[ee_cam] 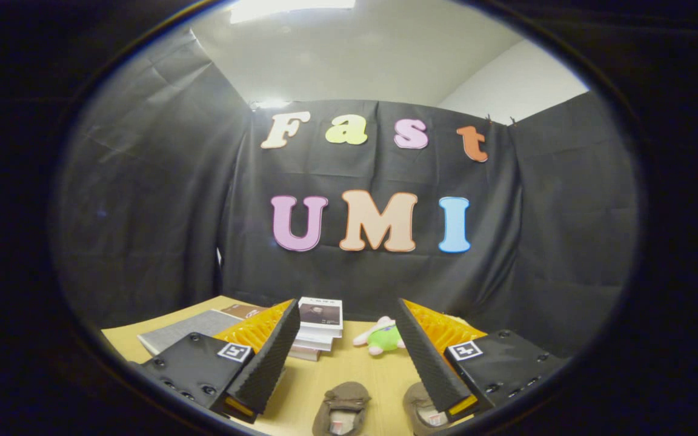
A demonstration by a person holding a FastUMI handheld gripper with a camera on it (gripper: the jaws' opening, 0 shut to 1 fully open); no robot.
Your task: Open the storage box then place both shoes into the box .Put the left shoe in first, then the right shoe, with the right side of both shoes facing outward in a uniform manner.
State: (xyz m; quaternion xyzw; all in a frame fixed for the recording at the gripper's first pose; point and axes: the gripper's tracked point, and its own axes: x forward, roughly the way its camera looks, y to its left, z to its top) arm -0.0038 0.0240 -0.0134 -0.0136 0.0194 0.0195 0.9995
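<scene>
Between spread, empty fingers (349, 363): two shoes (342, 409) on table (337, 369); beyond, one book stack (319, 327), one plush toy (382, 338).

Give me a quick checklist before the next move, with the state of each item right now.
1. Tongs open and empty: ok.
2. Both shoes on the table: ok, one shoe between the fingers, the other shoe partly behind one finger.
3. Storage box located: cannot tell.
4. Box lid open: cannot tell.
5. Which shoe is the left one: cannot tell.
6. Books and plush toy lie beyond the shoes, clear of them: ok.
</scene>
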